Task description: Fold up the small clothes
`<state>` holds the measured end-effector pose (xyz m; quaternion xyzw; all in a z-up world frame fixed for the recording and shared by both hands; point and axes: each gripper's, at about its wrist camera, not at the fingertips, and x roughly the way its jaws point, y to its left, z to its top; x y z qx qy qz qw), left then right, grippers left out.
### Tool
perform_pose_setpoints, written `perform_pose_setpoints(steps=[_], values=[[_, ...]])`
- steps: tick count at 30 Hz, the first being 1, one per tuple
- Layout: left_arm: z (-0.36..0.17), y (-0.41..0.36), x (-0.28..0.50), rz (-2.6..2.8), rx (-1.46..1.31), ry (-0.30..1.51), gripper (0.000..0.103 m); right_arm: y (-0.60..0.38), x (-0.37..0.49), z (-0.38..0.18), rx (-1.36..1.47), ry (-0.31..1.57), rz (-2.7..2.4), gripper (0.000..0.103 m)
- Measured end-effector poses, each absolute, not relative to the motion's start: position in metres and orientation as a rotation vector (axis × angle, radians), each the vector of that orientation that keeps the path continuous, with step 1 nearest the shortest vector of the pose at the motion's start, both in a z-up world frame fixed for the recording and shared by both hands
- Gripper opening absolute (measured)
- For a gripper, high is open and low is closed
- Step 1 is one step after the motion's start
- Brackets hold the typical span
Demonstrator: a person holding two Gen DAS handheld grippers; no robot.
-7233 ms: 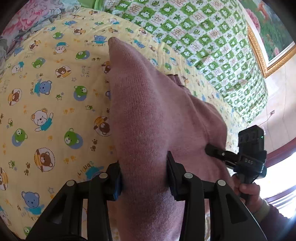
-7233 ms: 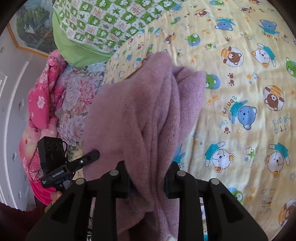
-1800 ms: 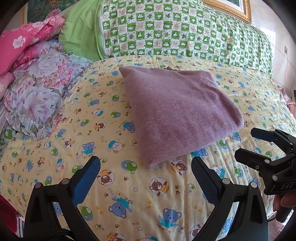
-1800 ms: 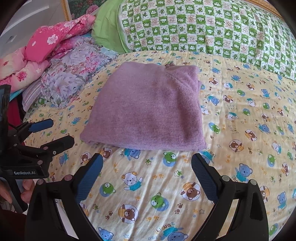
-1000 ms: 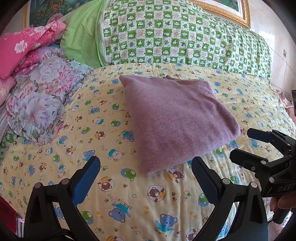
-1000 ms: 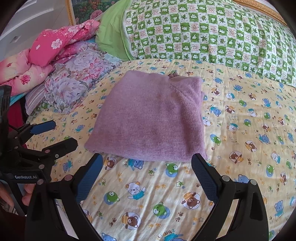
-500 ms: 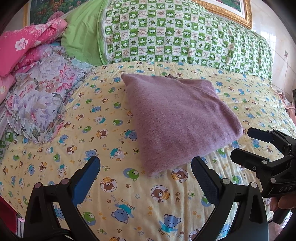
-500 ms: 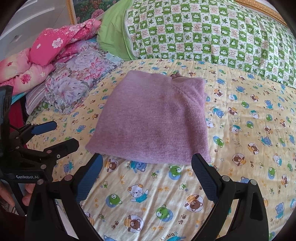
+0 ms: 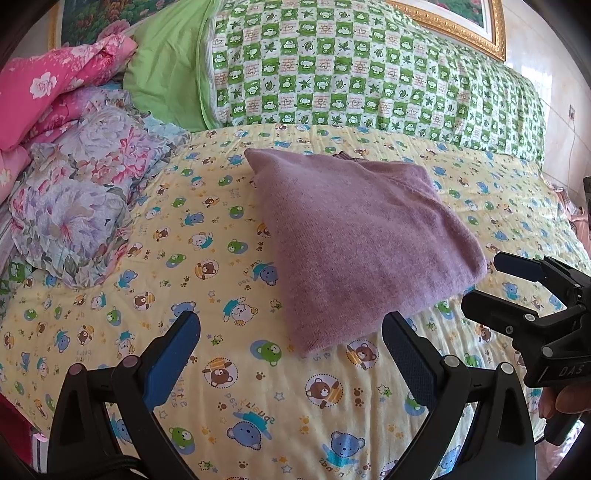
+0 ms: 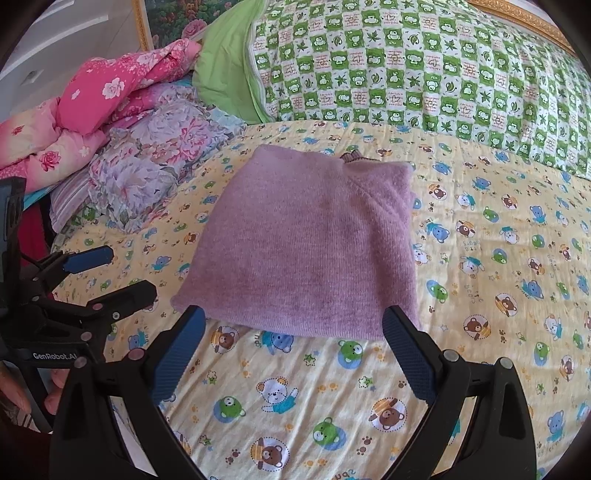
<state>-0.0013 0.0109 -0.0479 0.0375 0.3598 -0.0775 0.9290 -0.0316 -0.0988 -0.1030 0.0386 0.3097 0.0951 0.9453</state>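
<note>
A purple knit garment (image 9: 354, 236) lies folded into a flat rectangle on the yellow bear-print bedspread (image 9: 221, 288); it also shows in the right wrist view (image 10: 306, 243). My left gripper (image 9: 291, 325) is open and empty, held just short of the garment's near corner. My right gripper (image 10: 293, 319) is open and empty, its fingertips level with the garment's near edge. Each gripper shows in the other's view, the right one (image 9: 491, 280) at the right edge and the left one (image 10: 125, 273) at the left edge, both open.
A green checked pillow (image 9: 362, 70) lies across the head of the bed. Pink and purple floral quilts (image 10: 110, 140) are heaped at the left. A gold-framed picture (image 9: 461, 26) hangs behind. The bed's near edge lies below the left gripper (image 10: 122, 424).
Both grippers held the garment at first, then let go and drew back. Over the last second both have crept slightly closer to the folded garment, which has not moved.
</note>
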Motion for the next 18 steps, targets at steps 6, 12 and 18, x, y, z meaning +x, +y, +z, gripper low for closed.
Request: perform_pose_setpoints(steps=[6, 12, 18], values=[[-0.0476, 0.011, -0.0006, -0.157, 0.074, 0.738, 0.099, -0.0975, -0.0295, -0.1008, 0.071, 0.629, 0.199, 0.097], [-0.0481, 0.0104, -0.0002, -0.152, 0.067, 0.742, 0.099, -0.0984, -0.0288, -0.1004, 0.078, 0.631, 0.198, 0.097], [-0.0483, 0.0091, -0.0005, -0.148, 0.063, 0.743, 0.099, -0.0996, -0.0283, -0.0996, 0.079, 0.628, 0.201, 0.097]])
